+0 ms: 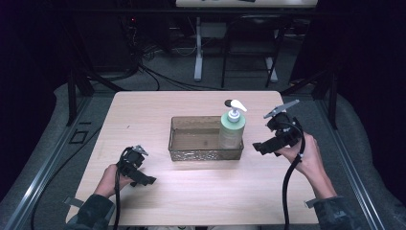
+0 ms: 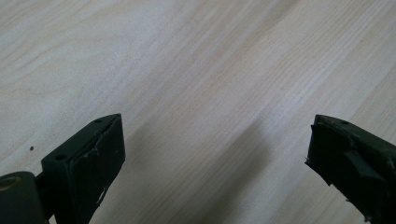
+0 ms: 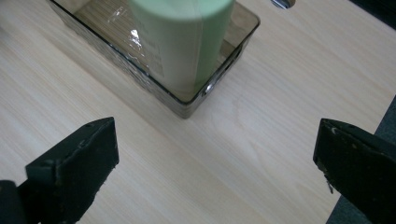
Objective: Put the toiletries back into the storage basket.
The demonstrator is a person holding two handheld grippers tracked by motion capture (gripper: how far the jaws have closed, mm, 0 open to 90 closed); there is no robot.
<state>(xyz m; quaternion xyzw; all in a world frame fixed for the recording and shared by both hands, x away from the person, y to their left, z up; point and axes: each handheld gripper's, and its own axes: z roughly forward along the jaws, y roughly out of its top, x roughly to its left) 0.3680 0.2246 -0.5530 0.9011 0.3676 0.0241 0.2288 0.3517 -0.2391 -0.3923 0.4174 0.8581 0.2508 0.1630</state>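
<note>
A dark room is surrounding the pale wooden table (image 1: 201, 187). Centre frame, the green pump bottle (image 1: 232, 130) is standing upright in the tray's (image 1: 191, 154) right end. The right gripper (image 1: 268, 146), released, is hovering just right of it, nearer than the left gripper (image 1: 141, 178), also released, lower left.

tongs (image 3: 215, 172): jaws wide apart, nothing between them
bottle (image 3: 184, 37): green, standing in tray corner
tray (image 3: 187, 105): on worktop (image 3: 261, 140)
</note>
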